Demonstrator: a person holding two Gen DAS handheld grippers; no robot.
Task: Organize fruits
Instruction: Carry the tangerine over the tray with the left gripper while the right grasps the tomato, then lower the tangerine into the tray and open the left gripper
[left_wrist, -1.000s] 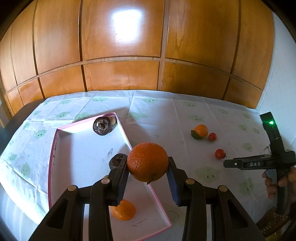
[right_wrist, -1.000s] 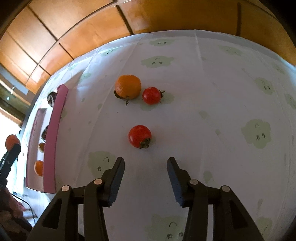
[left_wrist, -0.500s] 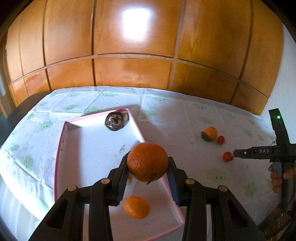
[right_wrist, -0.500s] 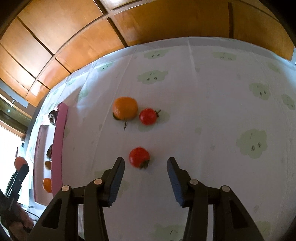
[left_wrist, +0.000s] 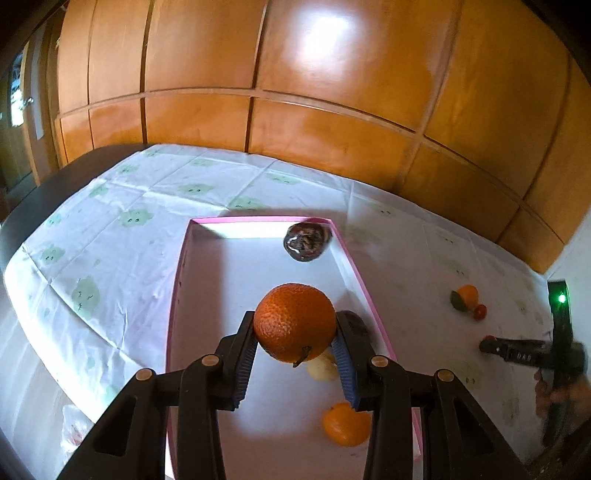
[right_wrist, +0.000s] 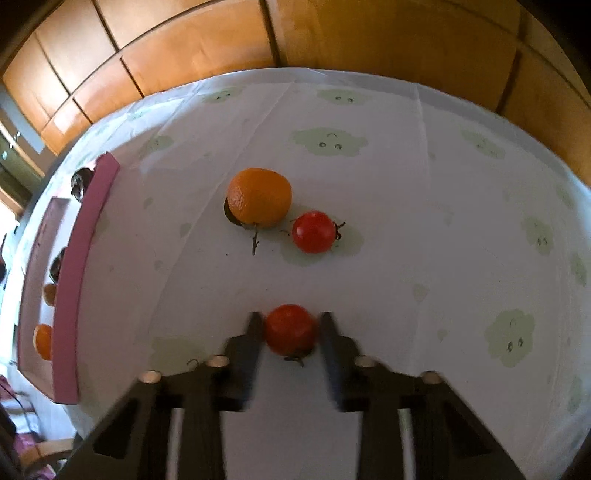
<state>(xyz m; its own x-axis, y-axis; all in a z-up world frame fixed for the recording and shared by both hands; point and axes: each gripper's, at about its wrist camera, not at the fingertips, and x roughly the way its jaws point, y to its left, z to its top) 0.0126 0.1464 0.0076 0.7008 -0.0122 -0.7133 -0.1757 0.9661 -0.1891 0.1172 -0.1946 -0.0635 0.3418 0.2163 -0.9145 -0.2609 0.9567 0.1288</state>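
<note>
My left gripper (left_wrist: 295, 332) is shut on a large orange (left_wrist: 294, 322) and holds it above the pink-rimmed white box (left_wrist: 177, 291). In the box lie a dark wrinkled fruit (left_wrist: 306, 242), another dark fruit (left_wrist: 354, 325), a pale fruit (left_wrist: 323, 367) and a small orange (left_wrist: 346, 424). My right gripper (right_wrist: 291, 332) is blurred by motion and its fingers have closed on a red tomato (right_wrist: 290, 328) on the cloth. Beyond it lie an orange with a leaf (right_wrist: 259, 196) and a second tomato (right_wrist: 314, 231).
The table wears a white cloth with green cloud faces (right_wrist: 325, 140). The box shows at the left of the right wrist view (right_wrist: 79, 254). Wooden panels (left_wrist: 295, 74) stand behind the table. The right gripper and hand show at the right of the left wrist view (left_wrist: 532, 354).
My right gripper moved forward onto the near tomato and closed on it. My left gripper swung left with the orange, over the box interior.
</note>
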